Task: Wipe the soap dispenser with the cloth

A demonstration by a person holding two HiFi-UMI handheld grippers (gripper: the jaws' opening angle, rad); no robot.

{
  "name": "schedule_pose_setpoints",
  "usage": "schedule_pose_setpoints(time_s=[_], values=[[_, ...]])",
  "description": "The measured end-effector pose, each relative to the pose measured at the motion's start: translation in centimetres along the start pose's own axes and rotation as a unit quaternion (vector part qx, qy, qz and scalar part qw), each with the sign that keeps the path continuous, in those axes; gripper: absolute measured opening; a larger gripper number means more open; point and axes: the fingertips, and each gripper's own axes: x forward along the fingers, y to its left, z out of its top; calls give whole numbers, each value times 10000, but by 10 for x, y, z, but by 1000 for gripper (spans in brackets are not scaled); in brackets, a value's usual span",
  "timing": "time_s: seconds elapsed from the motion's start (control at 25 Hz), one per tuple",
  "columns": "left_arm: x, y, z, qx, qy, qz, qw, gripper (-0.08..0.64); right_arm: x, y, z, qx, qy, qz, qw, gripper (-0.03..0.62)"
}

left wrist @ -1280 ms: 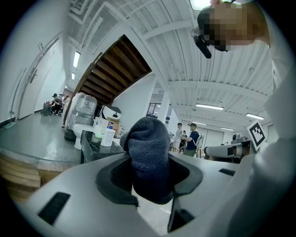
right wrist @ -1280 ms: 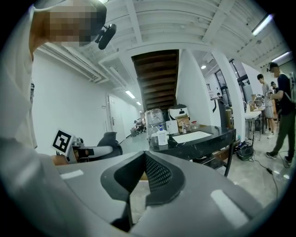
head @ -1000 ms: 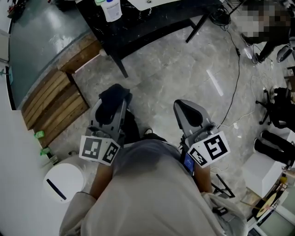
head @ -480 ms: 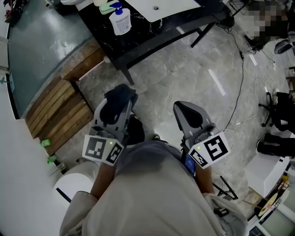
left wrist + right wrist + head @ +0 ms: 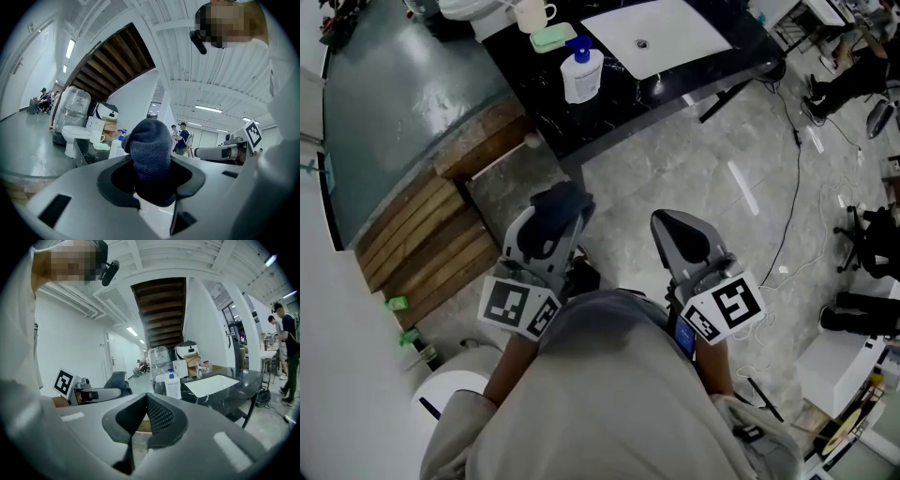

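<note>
A grey stone floor (image 5: 675, 178) fills most of the head view. A black marble counter (image 5: 546, 111) with a white sink (image 5: 656, 37) set in it runs across the far side. The soap dispenser (image 5: 581, 73), a white bottle with a blue pump, stands on the counter just left of the sink. A green soap dish (image 5: 552, 37) and a pale mug (image 5: 532, 14) sit a little further back.

The left gripper (image 5: 551, 225) is clamped on a dark blue cloth (image 5: 562, 202), which bulges out past its jaws. The right gripper (image 5: 680, 225) is clenched with nothing in it, its ribbed pads pressed together. Both are held near the person's body, pointing towards the counter and well apart from the dispenser.

This looks like the approach: the cloth is in hand, but no wiping has begun. The next move calls for closing the gap to the counter and bringing the cloth against the bottle's side. The right gripper would probably have to open if it is to steady the bottle, which looks light enough to tip or slide when rubbed.

A stack of wooden planks (image 5: 422, 225) lies on the left, with a white bin (image 5: 450, 389) nearer. Cables (image 5: 783, 141) trail across the floor on the right.
</note>
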Motion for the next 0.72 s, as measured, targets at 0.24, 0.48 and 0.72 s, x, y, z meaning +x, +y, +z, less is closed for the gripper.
schedule_pose_setpoints(time_s=[0.24,0.48,0.72], values=[[4,20,14,60,-77,-166,9998,161,32,8,17,-125,-92,35,9999,2],[-4,36,22,131,-162,-277,9994,161,46,32,14,-182,14,230,9996,2],[-16,43,18,33,-143,-282,9995,161,50,51,5,-207,186,396,9988,2]])
